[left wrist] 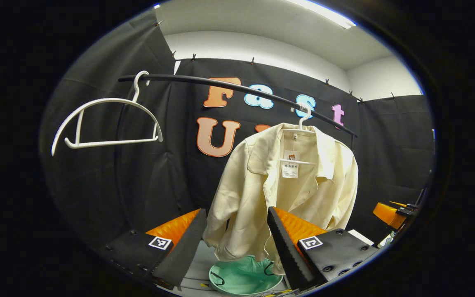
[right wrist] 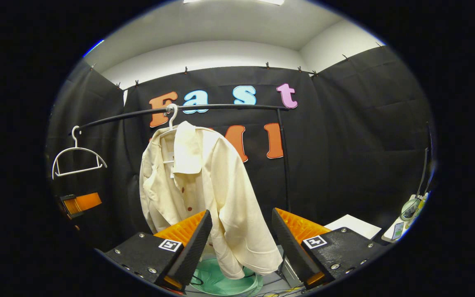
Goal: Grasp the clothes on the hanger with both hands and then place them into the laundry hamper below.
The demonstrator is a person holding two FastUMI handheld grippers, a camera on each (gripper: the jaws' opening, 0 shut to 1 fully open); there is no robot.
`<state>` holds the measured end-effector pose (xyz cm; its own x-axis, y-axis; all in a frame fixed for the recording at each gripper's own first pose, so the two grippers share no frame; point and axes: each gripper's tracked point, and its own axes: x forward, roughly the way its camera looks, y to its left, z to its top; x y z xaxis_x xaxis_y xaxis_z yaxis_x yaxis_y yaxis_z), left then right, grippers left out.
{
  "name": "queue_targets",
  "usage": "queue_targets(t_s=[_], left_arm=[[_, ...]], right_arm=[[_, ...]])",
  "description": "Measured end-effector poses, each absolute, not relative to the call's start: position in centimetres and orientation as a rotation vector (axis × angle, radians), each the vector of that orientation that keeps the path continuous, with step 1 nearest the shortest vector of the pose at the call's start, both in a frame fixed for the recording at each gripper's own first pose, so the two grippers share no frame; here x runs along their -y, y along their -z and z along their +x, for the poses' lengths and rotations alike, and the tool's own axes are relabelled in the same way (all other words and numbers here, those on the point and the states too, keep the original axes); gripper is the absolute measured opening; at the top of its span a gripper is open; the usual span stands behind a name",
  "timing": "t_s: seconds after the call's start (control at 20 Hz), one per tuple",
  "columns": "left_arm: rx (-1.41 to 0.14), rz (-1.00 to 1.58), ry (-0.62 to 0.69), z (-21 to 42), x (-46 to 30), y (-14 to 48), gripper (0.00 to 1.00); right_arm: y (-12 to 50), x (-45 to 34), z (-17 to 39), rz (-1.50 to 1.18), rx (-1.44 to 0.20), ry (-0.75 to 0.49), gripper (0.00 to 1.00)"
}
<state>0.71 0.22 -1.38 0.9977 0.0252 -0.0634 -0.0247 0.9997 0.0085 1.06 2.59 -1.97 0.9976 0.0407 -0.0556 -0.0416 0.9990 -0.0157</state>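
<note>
A cream shirt (left wrist: 262, 185) hangs on a white hanger (left wrist: 303, 119) from a black rail (left wrist: 229, 87). Under it stands the pale green laundry hamper (left wrist: 241, 278). My left gripper (left wrist: 235, 247) is open, short of the shirt's hanging sleeve and touching nothing. In the right gripper view the same shirt (right wrist: 204, 185) hangs left of centre above the hamper (right wrist: 225, 282). My right gripper (right wrist: 241, 243) is open too, and the shirt's sleeve hangs beyond its fingers, apart from them. Each view catches the other gripper at its edge: the right gripper (left wrist: 390, 214), the left gripper (right wrist: 78, 204).
An empty white hanger (left wrist: 105, 119) hangs at the rail's left end, the same empty hanger (right wrist: 76, 159) far left in the right gripper view. The rail's upright pole (right wrist: 285, 165) stands right of the shirt. A white sheet (right wrist: 353, 225) and small devices (right wrist: 406, 216) lie at the right.
</note>
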Motion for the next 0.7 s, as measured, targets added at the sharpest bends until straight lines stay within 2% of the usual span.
queue_targets(t_s=[0.55,0.6,0.7], left_arm=[[-0.089,0.012,-0.073,0.5,-1.3,2.3,0.97],[-0.09,0.014,-0.078,0.5,-1.5,2.3,1.0],[-0.092,0.018,-0.089,0.5,-2.0,2.3,0.97]], right_arm=[[2.1,-11.3,5.7,0.002,-0.071,-0.213,0.92],[2.2,-12.0,6.2,0.002,-0.072,-0.224,0.92],[2.5,-13.1,7.2,0.004,-0.078,-0.247,0.9]])
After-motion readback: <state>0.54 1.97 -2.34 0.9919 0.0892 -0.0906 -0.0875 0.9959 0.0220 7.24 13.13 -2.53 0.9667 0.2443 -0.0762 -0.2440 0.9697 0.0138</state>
